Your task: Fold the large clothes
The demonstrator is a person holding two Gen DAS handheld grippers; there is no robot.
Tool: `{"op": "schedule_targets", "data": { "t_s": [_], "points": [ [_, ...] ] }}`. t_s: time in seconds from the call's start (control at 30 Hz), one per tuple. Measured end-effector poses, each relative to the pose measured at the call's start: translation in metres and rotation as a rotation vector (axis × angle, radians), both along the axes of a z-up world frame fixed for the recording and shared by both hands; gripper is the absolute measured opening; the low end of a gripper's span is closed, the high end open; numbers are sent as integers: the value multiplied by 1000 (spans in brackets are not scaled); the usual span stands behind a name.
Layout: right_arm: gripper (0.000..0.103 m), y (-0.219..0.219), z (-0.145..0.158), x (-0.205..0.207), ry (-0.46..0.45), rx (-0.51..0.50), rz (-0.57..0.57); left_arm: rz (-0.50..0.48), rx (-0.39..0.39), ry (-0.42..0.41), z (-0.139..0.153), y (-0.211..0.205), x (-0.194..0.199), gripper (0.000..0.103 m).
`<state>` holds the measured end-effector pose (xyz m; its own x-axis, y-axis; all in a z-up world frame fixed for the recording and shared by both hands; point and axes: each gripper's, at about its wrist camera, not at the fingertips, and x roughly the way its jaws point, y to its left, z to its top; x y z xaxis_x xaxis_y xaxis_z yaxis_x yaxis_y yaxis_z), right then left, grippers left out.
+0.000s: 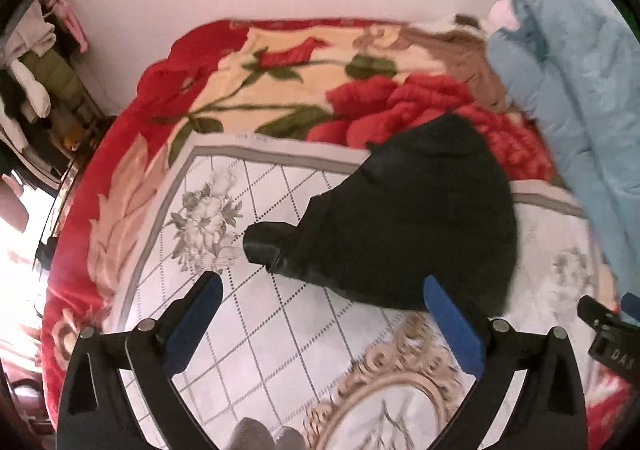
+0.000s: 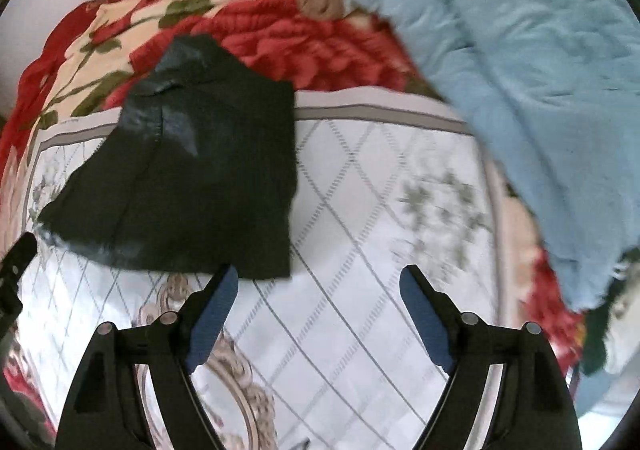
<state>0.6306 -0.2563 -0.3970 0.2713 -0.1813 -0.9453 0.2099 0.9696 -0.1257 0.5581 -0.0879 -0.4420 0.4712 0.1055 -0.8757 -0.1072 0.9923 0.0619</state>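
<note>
Black garment (image 2: 200, 170) lies folded into a compact wedge on the white patterned sheet (image 2: 360, 230), far edge overlapping the red floral blanket (image 2: 300, 42); left gripper (image 1: 322, 286) and right gripper (image 2: 316, 282) both released, empty, above the sheet; folding looks mostly done, maybe one tidy-up fold left.

Both views are smeared, so the blue blanket (image 2: 520, 70) is mush and runs off the right edge. The black garment (image 1: 408, 218) is too dark to read its folds, no clue what type it is. Clothes pile (image 1: 28, 70) at far left is cropped and tiny.
</note>
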Motion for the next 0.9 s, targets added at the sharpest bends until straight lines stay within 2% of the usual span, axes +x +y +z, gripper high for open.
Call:
{"op": "schedule_targets", "data": {
  "t_s": [0.07, 0.3, 0.6, 0.73, 0.9],
  "points": [
    [84, 5, 29, -28, -24, -8, -5, -14, -2, -22, 28, -2, -15, 103],
    [84, 28, 160, -119, -135, -52, -10, -64, -37, -71, 129, -8, -82, 103],
    [85, 40, 293, -240, -254, -74, -24, -82, -45, -151, 257, -3, -183, 103],
    [85, 46, 342, -290, -307, -71, -24, -85, -40, -196, 298, 1, -217, 103],
    [85, 54, 391, -338, -367, -75, -16, -110, -28, -224, 330, 2, -249, 103]
  ]
}}
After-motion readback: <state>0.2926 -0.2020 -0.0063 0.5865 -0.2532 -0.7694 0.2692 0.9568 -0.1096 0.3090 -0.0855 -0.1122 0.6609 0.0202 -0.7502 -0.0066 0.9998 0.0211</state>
